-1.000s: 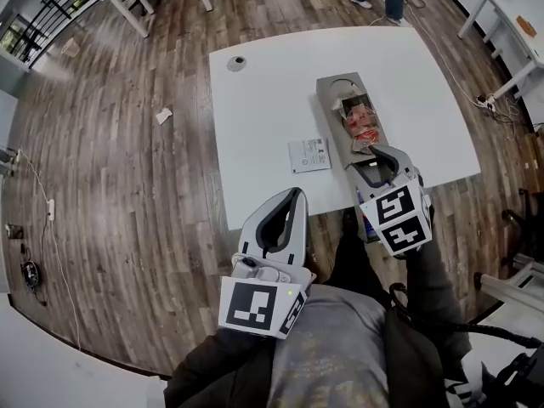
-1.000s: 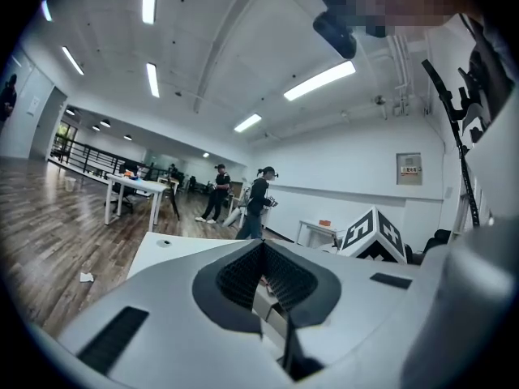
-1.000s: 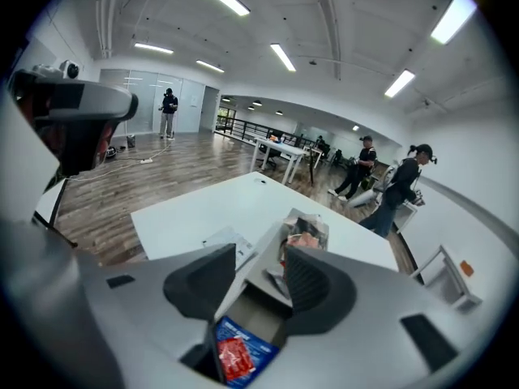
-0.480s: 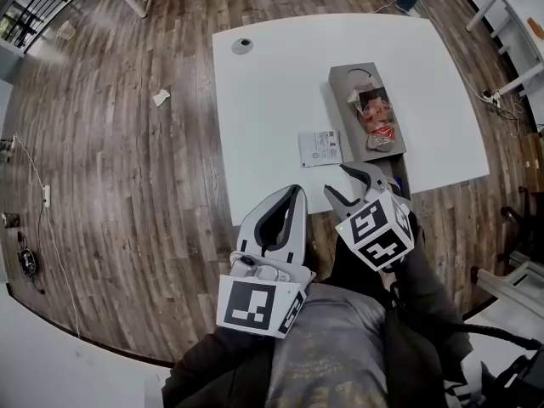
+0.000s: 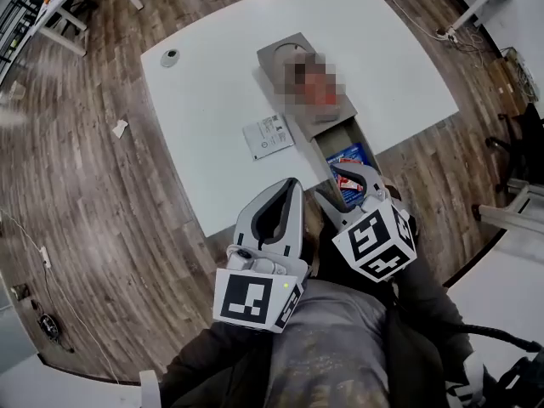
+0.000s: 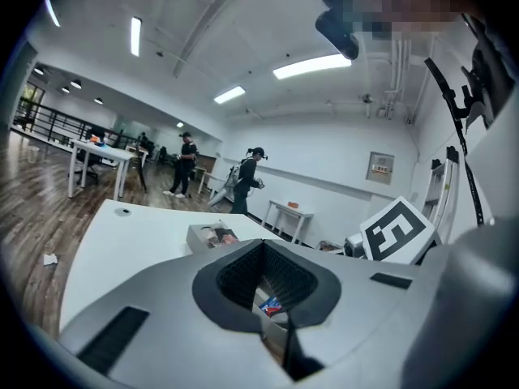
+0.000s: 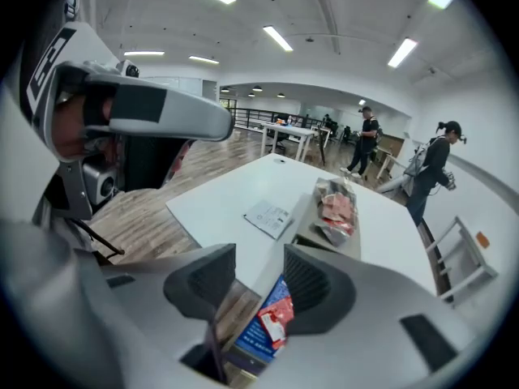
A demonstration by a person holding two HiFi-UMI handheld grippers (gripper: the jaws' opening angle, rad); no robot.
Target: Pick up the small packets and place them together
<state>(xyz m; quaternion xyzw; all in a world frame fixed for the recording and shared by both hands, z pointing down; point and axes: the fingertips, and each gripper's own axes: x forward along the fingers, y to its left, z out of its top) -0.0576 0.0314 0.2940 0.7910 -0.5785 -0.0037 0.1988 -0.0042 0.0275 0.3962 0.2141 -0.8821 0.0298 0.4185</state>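
Observation:
A long grey tray (image 5: pixel 279 56) lies on the white table (image 5: pixel 212 100), its near end reaching the front edge. In the right gripper view a clear bag of red packets (image 7: pixel 334 207) rests on it. At the near end a red packet (image 5: pixel 349 179) lies on a blue one (image 5: pixel 347 155). My right gripper (image 5: pixel 342 184) hovers just over them, its jaws apart and empty; between them I see the red packet (image 7: pixel 276 314). My left gripper (image 5: pixel 291 185) hangs off the table's front edge, left of the right one, tips together and empty (image 6: pixel 263 245).
A printed leaflet (image 5: pixel 268 136) lies on the table left of the tray. A small round object (image 5: pixel 170 56) sits at the far left corner. Wooden floor surrounds the table, with a paper scrap (image 5: pixel 119 128). People (image 7: pixel 369 140) and other tables stand beyond.
The right gripper drew back from over the tray to its near end at the table's edge. The blue and red packets now show there. The left gripper stayed in place.

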